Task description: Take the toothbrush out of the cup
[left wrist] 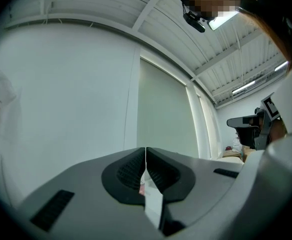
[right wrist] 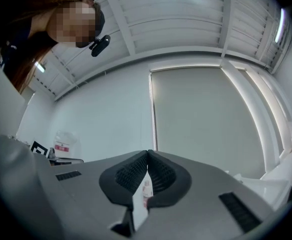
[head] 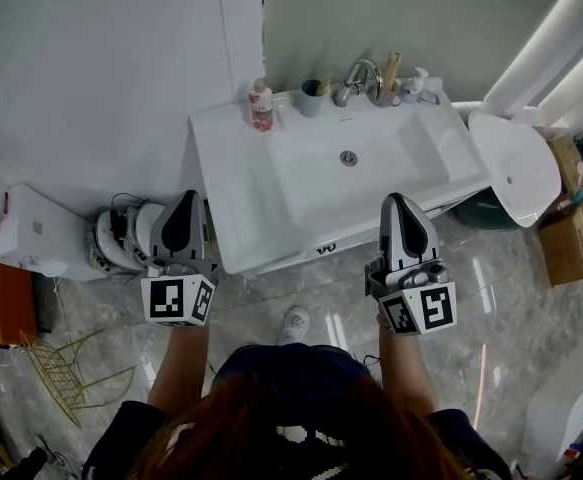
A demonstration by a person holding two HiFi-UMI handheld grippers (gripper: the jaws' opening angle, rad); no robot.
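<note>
- A person stands facing a white washbasin (head: 239, 190), with the left tongs (head: 185, 200) at its front left corner and the right tongs (head: 395, 200) at its front right. Both pairs of jaws are pressed together with nothing between them.
- The cup (head: 311, 98) sits on the washbasin's back rim, just left of the faucet (head: 359, 76). A pink bottle (head: 261, 106) stands further left along that rim.
- The step in hand looks like the approach, since neither tongs is near the cup.
- The next move calls for one pair to open, cross the bowl, close on the handle above the cup's lip and draw it upward.
- The toothbrush (head: 322, 87) shows only as a pale sliver at the cup's mouth. Its long axis seems near upright, leaning toward the faucet; which end is up is too small to tell.
</note>
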